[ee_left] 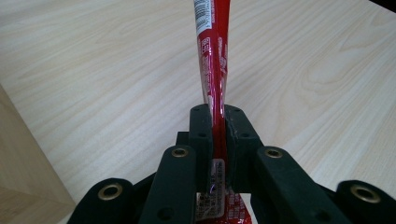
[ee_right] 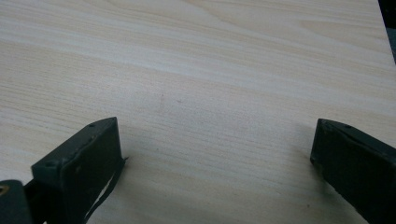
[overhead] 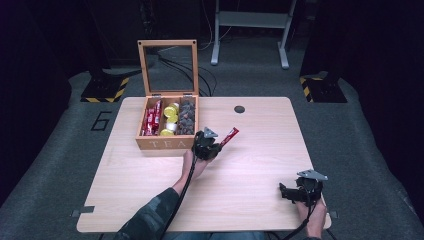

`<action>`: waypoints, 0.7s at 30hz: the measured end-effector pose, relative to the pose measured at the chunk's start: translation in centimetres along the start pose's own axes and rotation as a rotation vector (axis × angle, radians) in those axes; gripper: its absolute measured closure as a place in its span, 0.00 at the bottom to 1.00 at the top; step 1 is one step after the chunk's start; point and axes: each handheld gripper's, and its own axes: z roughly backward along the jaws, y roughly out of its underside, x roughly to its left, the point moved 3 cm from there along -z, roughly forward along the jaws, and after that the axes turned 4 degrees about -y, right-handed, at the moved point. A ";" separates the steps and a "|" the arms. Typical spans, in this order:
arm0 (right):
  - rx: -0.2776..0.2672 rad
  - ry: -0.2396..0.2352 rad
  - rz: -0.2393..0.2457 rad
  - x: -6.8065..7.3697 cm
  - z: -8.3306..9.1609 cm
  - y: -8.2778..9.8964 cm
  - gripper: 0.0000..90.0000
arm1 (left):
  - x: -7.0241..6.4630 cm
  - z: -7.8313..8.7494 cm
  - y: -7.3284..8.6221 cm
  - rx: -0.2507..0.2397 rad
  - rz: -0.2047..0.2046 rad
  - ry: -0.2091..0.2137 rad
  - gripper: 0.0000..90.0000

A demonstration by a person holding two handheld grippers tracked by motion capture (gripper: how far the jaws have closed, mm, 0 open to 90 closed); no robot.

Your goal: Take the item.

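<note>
**Red sachet clamped beside the tea box**

Red and glossy, a long stick sachet [ee_left: 214, 70] was pinched between the jaws of the left gripper [ee_left: 218, 126], which were pressed together on its lower part; the printed end stuck out behind the pads while the rest rose ahead over pale wood. In the high view the left gripper [overhead: 206, 143] sat just beside the front right corner of a wooden tea box [overhead: 165, 143], and the sachet [overhead: 229, 136] slanted up and to the right from it, above the tabletop [overhead: 250, 165].

The box stood at the far left of the tabletop with its glass-paned lid upright. Its three compartments held red sachets [overhead: 151, 118] on the left, yellow capsules [overhead: 171, 117] in the middle and dark pieces [overhead: 187, 119] on the right.

The right gripper [overhead: 300, 192] rested near the front right corner of the tabletop, well apart from the box. Its jaws stood wide apart over bare wood [ee_right: 210, 93], with nothing between them.
</note>
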 end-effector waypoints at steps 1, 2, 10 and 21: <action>0.000 0.000 0.000 0.0 0.0 0.0 0.01 | 0.0 -0.1 0.1 0.004 -0.001 0.000 0.91; 0.000 0.000 0.000 0.0 0.0 0.0 0.01 | 0.1 -0.3 0.2 0.008 0.001 -0.005 0.91; 0.000 0.002 0.000 0.0 0.0 0.0 0.02 | 0.2 -1.2 1.1 0.045 0.013 -0.003 0.91; 0.000 0.002 0.000 0.0 0.0 0.0 0.01 | -0.2 -2.1 1.8 0.070 0.005 -0.007 0.91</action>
